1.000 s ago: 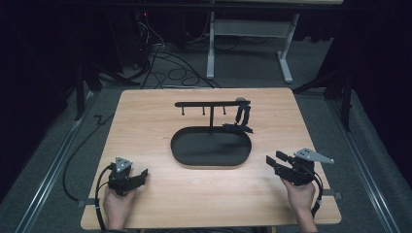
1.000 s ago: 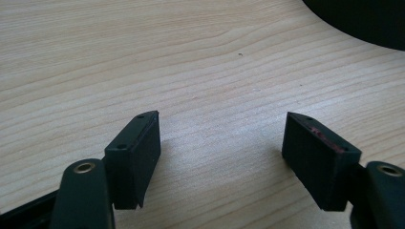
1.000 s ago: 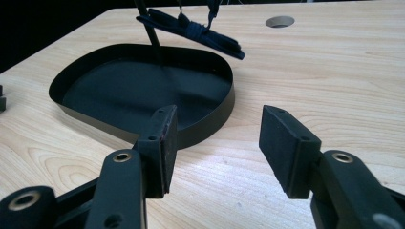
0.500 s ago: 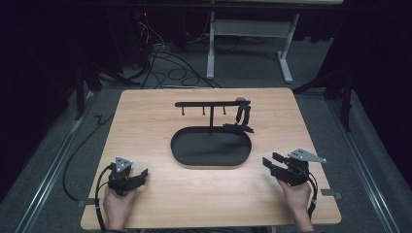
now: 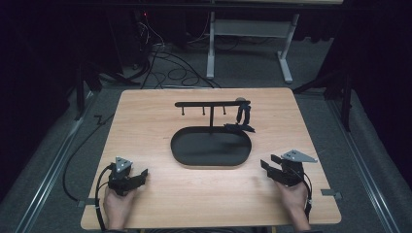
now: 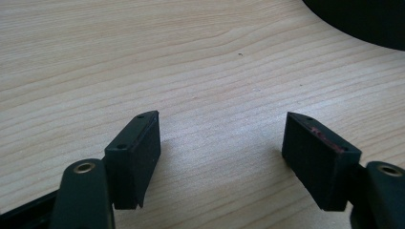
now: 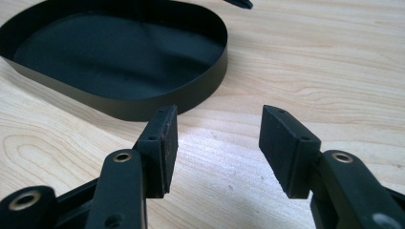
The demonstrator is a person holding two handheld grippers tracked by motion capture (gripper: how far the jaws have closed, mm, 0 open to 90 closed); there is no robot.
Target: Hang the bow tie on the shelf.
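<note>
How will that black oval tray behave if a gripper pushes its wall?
The black oval tray looks thin-walled and empty, so probably light; it would likely slide on the smooth wooden table. Its low, wide shape makes tipping unlikely. The thin wall may flex slightly.

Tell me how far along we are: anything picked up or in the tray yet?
Nothing looks done: the black oval tray is empty. Nothing in hand: left gripper and right gripper are open on the table. One dark item hangs on the rack; any handling remains.

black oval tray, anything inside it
The black oval tray looks bare inside: just its dark floor in the right gripper view. The stand's post rises at its far rim; the near wall hides a strip of floor.
</note>
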